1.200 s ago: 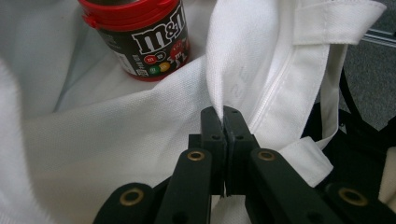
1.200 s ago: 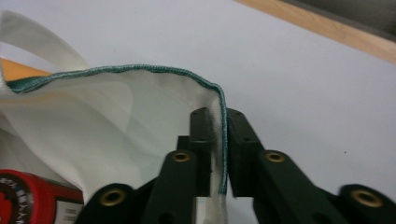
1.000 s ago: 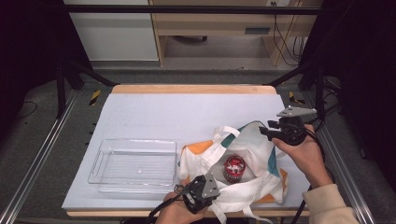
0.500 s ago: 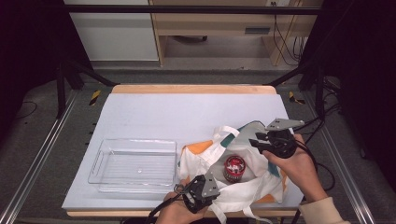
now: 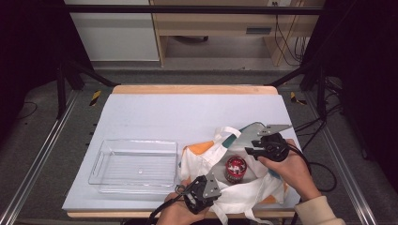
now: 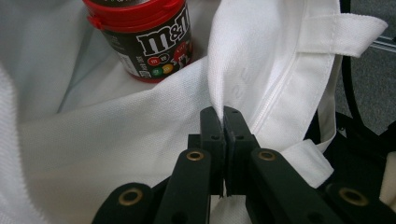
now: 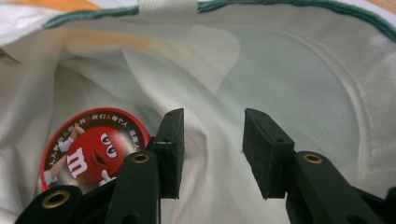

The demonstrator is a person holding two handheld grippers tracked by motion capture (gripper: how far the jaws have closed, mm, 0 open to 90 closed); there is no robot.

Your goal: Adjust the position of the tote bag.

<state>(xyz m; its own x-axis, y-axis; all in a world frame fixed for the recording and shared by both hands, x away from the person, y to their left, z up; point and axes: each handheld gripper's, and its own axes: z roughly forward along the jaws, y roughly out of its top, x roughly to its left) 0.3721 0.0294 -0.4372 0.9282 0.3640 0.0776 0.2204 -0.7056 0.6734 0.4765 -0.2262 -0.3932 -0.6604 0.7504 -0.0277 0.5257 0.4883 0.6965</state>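
A white tote bag (image 5: pixel 202 161) with orange and teal patches lies open at the table's front right. Inside it stands a candy jar (image 5: pixel 234 168) with a red lid, seen close up as the jar (image 6: pixel 149 37) in the left gripper view and from above as the jar (image 7: pixel 91 149) in the right gripper view. My left gripper (image 6: pixel 223 114) is shut on the bag's white rim (image 6: pixel 261 70) at the near side (image 5: pixel 206 187). My right gripper (image 7: pixel 212 123) hangs open in the bag's mouth (image 5: pixel 251 150), just right of the jar. Its jaws have just been opening, with nothing between them.
A clear plastic tray (image 5: pixel 101 164) sits left of the bag. The pale table top (image 5: pixel 187 112) stretches away behind both. Cables trail off the table's right side, and metal frame rails run along both sides.
My right gripper has come down and to the left, from above the bag's right edge into its mouth. The left gripper has kept its hold and place.
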